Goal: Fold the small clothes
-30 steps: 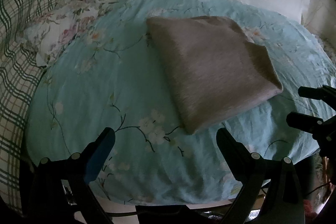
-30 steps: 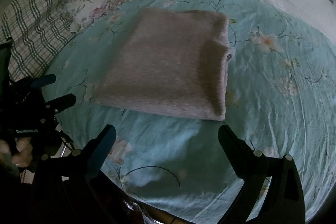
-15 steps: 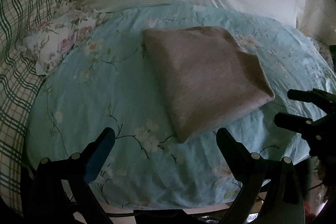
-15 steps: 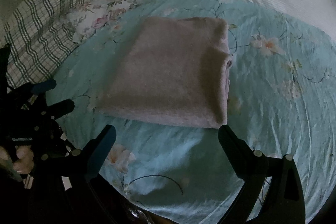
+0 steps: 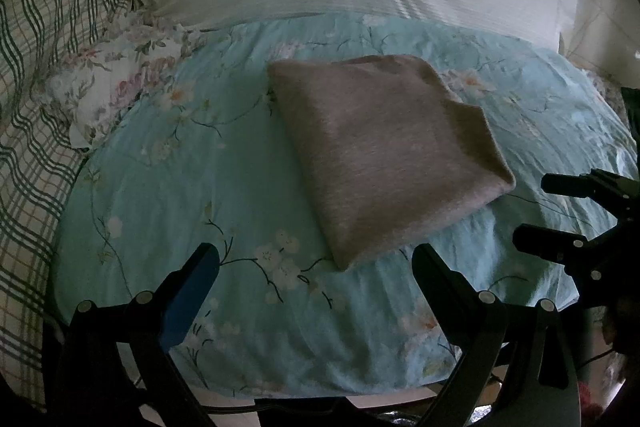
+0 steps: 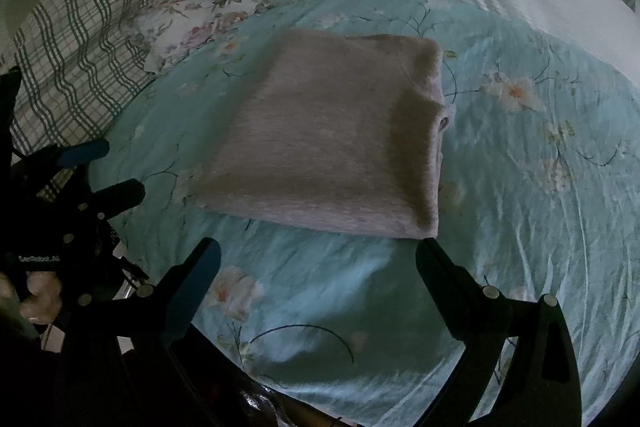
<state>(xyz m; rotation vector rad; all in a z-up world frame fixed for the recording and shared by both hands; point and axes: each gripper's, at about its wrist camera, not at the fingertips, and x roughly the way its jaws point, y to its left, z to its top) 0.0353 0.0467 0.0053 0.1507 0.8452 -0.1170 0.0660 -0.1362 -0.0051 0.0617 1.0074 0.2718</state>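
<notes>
A teal floral bedsheet (image 5: 168, 195) covers the bed's near end, with bare cloth all round. The folded grey garment (image 5: 384, 155) lies flat mid-sheet, clear of every edge. The left gripper (image 5: 316, 263) and right gripper (image 6: 318, 259) hang near the sheet's near edge, jaws spread wide, empty.

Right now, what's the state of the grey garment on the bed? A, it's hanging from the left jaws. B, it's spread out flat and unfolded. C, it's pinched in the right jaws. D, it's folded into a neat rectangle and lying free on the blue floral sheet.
D: the grey garment lies folded on the blue floral sheet, with both grippers open and clear of it.
</notes>
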